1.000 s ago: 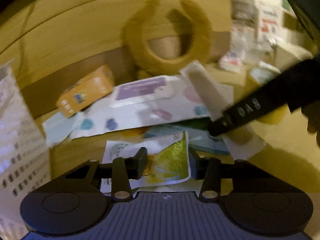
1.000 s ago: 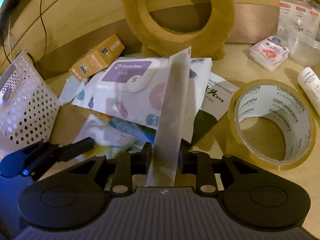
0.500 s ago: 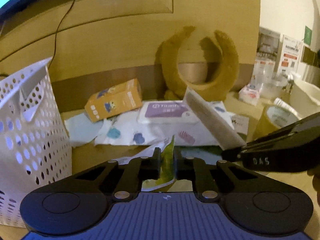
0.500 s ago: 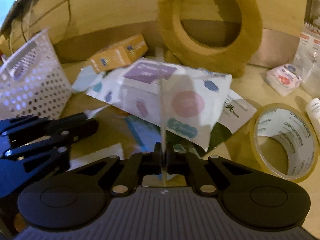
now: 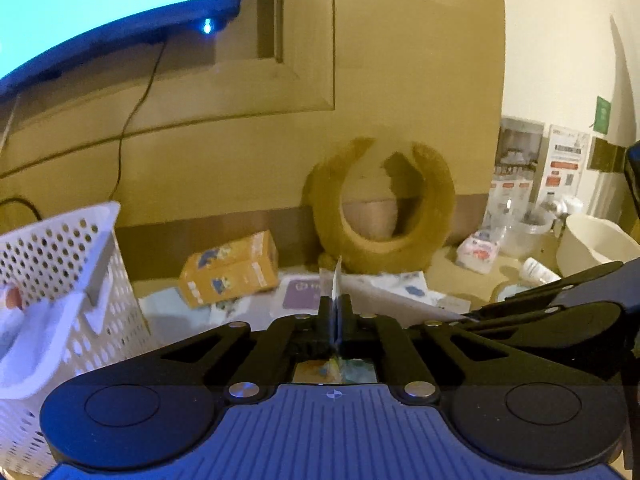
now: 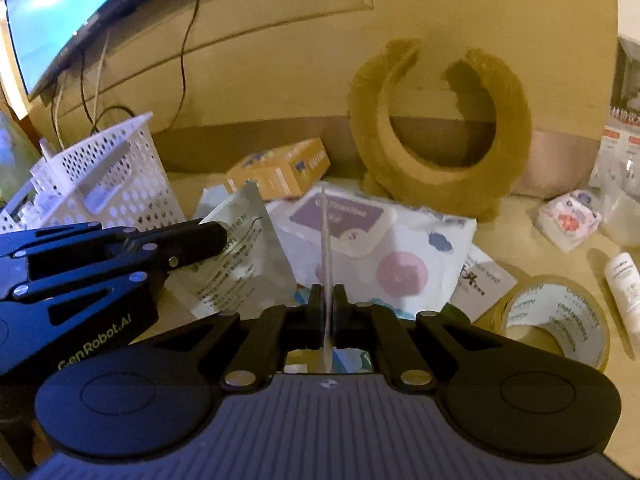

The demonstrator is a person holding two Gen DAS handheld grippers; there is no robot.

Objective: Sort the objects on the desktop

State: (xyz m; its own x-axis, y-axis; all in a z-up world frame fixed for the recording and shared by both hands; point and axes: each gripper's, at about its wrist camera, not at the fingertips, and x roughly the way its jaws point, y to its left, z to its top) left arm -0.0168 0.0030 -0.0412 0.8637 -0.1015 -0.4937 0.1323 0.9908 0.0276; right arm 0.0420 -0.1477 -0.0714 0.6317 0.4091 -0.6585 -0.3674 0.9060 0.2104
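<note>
Pinching a flat packet (image 6: 240, 256), the left gripper (image 5: 335, 314) has its two fingers pressed tight on the packet's edge. In the left wrist view the packet shows only as a thin edge sticking up between the fingers. In the right wrist view it is a shiny silver packet with small writing, held up above the desk (image 6: 520, 232).

The right gripper (image 6: 327, 308) is closed too. It squeezes a thin pale strip (image 6: 326, 240) that stands straight up between its fingers.

Both things are lifted off the desk. Below them lies a big white wipes pack (image 6: 384, 248) with a purple label. An orange box (image 6: 280, 172) lies behind it, near a fuzzy brown ring (image 6: 440, 128). A white basket (image 6: 108, 184) with holes stands on the left. A tape roll (image 6: 556, 320) lies on the right.
</note>
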